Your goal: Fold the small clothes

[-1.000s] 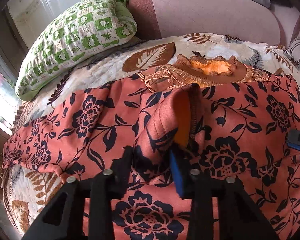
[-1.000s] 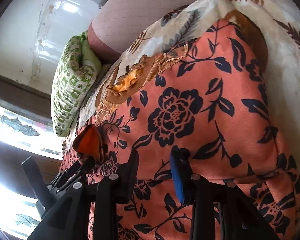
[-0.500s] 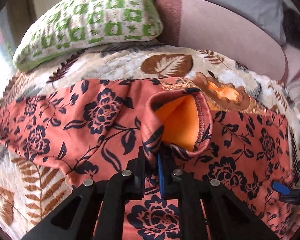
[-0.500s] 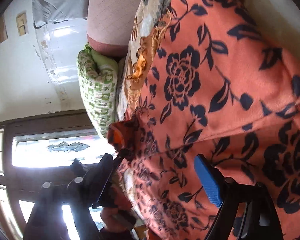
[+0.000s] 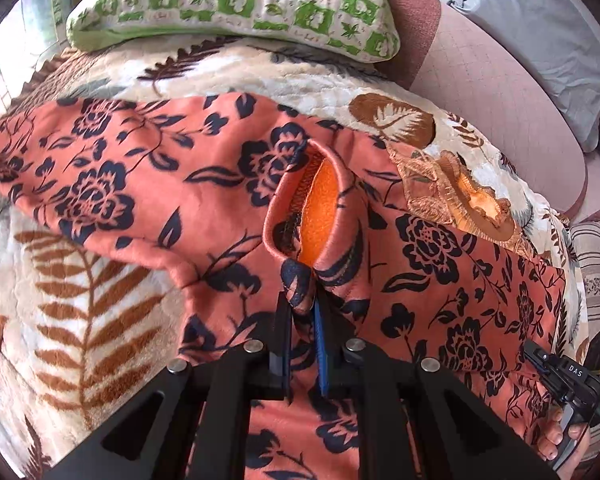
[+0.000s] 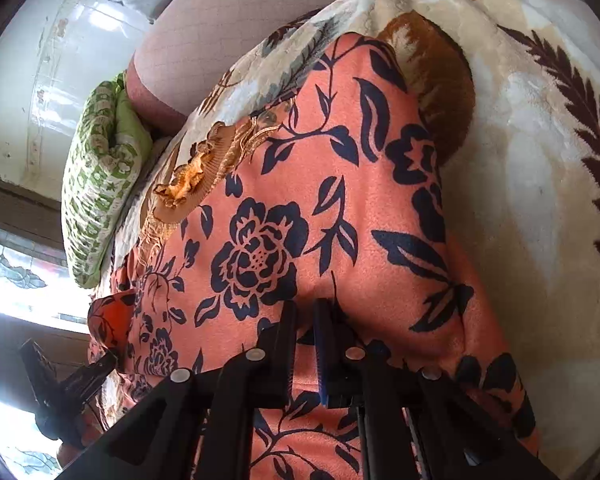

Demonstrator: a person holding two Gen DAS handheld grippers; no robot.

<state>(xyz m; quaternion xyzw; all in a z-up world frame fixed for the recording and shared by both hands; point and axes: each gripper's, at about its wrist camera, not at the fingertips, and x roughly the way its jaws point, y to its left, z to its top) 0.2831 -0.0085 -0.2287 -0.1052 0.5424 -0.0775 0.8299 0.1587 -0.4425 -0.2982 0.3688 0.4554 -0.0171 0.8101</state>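
A salmon-orange garment (image 5: pixel 148 184) with a dark floral print lies spread on a leaf-patterned blanket (image 5: pixel 80 292). My left gripper (image 5: pixel 302 312) is shut on a fold of its cuff, whose bright orange inside (image 5: pixel 320 216) shows just ahead of the jaws. In the right wrist view the same garment (image 6: pixel 284 208) fills the middle, and my right gripper (image 6: pixel 305 312) is shut on a pinch of its fabric near the edge. The garment's lace collar (image 5: pixel 452 196) lies at the far right, and it also shows in the right wrist view (image 6: pixel 196 176).
A green-and-white patterned pillow (image 5: pixel 236 4) lies at the head of the bed, beside a pink bolster (image 5: pixel 492 88) and a grey pillow (image 5: pixel 540 32). The other gripper shows at the lower right of the left view (image 5: pixel 564 380) and lower left of the right view (image 6: pixel 72 380).
The left gripper closed on the cuff fold and drew it back and left. The right gripper, open half a second ago, has closed on the fabric.
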